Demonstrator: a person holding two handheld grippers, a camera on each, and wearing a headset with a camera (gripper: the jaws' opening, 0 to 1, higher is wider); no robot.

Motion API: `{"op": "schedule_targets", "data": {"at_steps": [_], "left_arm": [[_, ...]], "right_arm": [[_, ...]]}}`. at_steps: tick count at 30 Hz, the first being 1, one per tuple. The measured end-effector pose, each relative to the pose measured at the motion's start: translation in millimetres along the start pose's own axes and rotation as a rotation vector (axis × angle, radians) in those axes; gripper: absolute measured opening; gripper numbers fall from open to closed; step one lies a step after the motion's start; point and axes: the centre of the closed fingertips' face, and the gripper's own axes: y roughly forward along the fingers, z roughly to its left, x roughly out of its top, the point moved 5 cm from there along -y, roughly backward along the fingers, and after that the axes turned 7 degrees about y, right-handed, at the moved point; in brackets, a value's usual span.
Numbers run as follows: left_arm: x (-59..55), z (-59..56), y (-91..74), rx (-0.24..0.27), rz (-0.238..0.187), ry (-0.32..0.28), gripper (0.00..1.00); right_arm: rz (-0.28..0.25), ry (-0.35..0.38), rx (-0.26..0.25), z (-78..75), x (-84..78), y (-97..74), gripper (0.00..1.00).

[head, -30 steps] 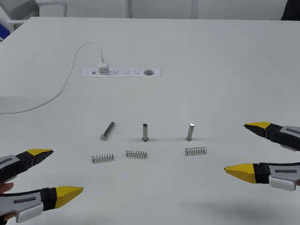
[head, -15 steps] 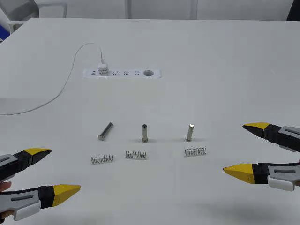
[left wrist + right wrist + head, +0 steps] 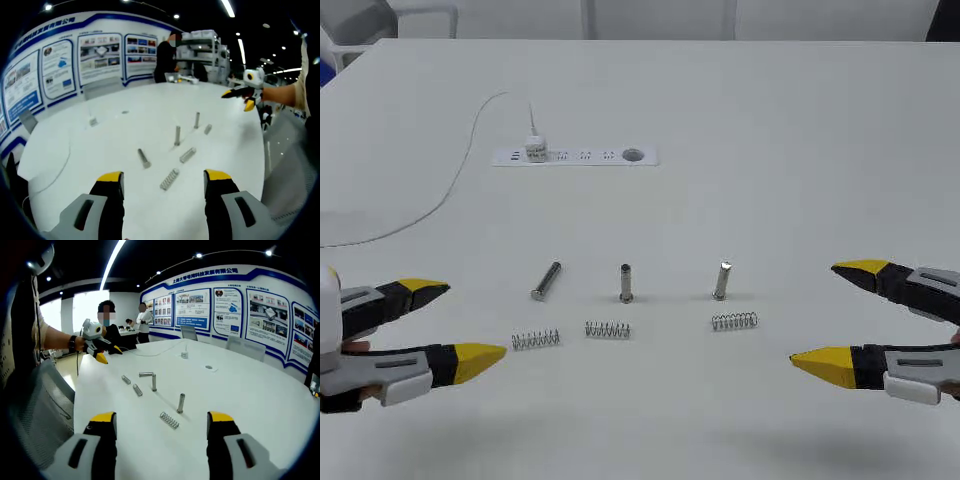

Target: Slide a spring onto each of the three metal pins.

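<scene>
Near the leftmost spring (image 3: 535, 340), left tool (image 3: 477, 320) has advanced.

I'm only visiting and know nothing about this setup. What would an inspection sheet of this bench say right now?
Surface: white table.
Job's things: left pin lying down; middle pin and right pin upright; left spring, middle spring, right spring lying loose, none on a pin.
Clutter: nothing seen.
Grippers: left gripper and right gripper open, empty.
Cables: power strip with charger and white cable.
Surroundings: poster wall, chairs, people standing.
</scene>
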Motion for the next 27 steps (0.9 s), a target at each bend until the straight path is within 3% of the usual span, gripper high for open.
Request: {"op": "schedule_targets", "data": {"at_steps": [5,13,27], "left_arm": [[7.1,3.7,15.6,-0.022,0.004,0.016,0.65],[13.5,21.2,33.7,-0.018,0.011,-0.003,0.62],[9.3,38.9,66.5,0.007,0.115,-0.006,0.55]], "right_arm": [[-0.004,0.001,-0.003,1.4,0.0,-2.0,0.75],[-0.007,0.01,-0.01,1.3,-2.9,-3.1,0.74],[-0.01,0.02,-0.006,4.1,-3.7,-1.0,0.74]]}}
